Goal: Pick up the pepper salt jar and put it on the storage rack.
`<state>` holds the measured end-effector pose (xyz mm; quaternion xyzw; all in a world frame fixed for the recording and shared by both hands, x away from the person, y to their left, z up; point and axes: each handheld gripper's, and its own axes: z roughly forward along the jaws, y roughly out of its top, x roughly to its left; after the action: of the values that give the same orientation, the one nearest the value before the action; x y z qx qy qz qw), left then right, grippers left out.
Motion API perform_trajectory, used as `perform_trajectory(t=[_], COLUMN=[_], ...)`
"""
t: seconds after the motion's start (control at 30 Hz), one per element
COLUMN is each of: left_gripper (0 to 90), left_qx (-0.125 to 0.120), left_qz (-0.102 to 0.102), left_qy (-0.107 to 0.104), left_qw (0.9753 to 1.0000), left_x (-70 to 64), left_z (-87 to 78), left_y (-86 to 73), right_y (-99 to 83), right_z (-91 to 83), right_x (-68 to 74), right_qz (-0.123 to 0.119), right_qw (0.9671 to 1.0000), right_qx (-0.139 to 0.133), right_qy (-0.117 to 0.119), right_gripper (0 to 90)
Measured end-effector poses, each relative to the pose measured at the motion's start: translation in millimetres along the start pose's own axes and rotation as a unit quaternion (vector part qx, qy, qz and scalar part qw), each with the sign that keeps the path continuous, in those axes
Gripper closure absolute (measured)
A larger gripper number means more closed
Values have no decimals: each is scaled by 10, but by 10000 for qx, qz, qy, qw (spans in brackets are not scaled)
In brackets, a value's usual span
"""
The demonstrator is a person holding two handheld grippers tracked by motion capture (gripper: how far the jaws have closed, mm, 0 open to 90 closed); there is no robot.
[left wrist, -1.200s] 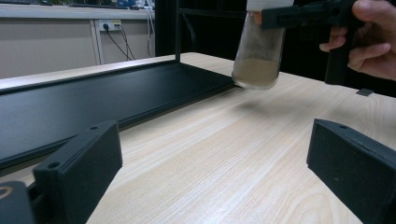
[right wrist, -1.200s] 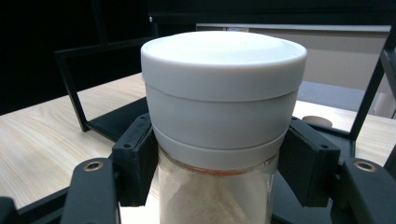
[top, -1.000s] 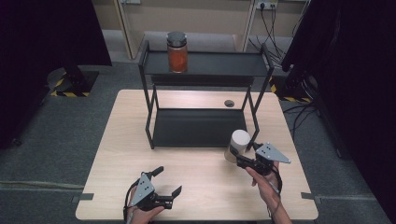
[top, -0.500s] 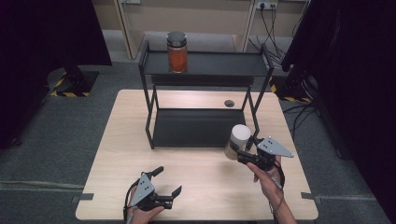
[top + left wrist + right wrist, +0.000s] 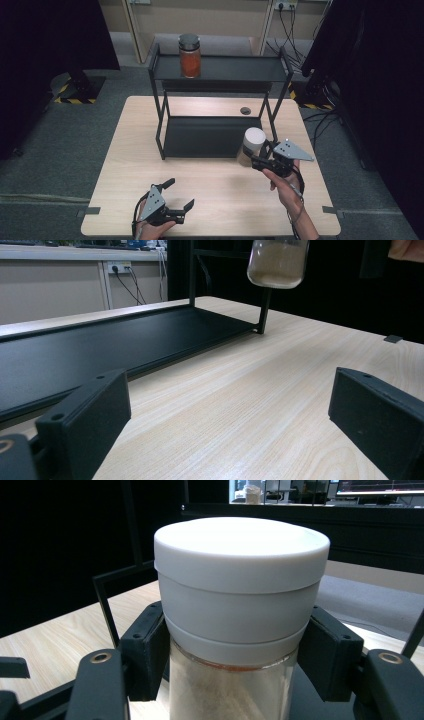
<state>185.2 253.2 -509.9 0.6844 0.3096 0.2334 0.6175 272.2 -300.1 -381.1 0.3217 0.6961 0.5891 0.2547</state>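
The white-lidded jar (image 5: 251, 145) sits right of centre in the high view, upright with its long axis vertical, at the right front corner of the black rack (image 5: 218, 75). It is held off the table: in the left gripper view its rounded bottom hangs in the air at the top of the frame, clear of the wood. The right gripper (image 5: 259, 162) clamps it from the near side, one jaw on each flank just below the lid. In the right gripper view the white lid (image 5: 241, 550) stands above the jaws and a pale tan powder shows through the glass under it.

From the jar, the rack's lower shelf (image 5: 207, 136) lies to its left in the frame, and the upper shelf lies higher in the frame. Which shelf it is bound for I cannot tell.

On the upper shelf, toward its left end, stands a second jar (image 5: 189, 55) with a dark lid and orange-red contents.

The left gripper (image 5: 179, 200) rests low in the frame, near the table's front edge, jaws spread wide with nothing between them, well apart from the white-lidded jar. The right hand is plainly nearer to it.
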Motion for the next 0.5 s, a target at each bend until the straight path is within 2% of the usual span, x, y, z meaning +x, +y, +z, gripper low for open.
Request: perform_trajectory(t=[0.5], left_gripper=[26], left_qx=[2], left_qz=[13], left_qy=[4], left_qw=[10000], left_x=[-1], left_z=[-4], left_y=[3], right_y=[305], right_z=[60], right_x=[-6], right_qz=[-112], right_qw=[9998], right_qx=[1], right_qy=[144], right_gripper=[356])
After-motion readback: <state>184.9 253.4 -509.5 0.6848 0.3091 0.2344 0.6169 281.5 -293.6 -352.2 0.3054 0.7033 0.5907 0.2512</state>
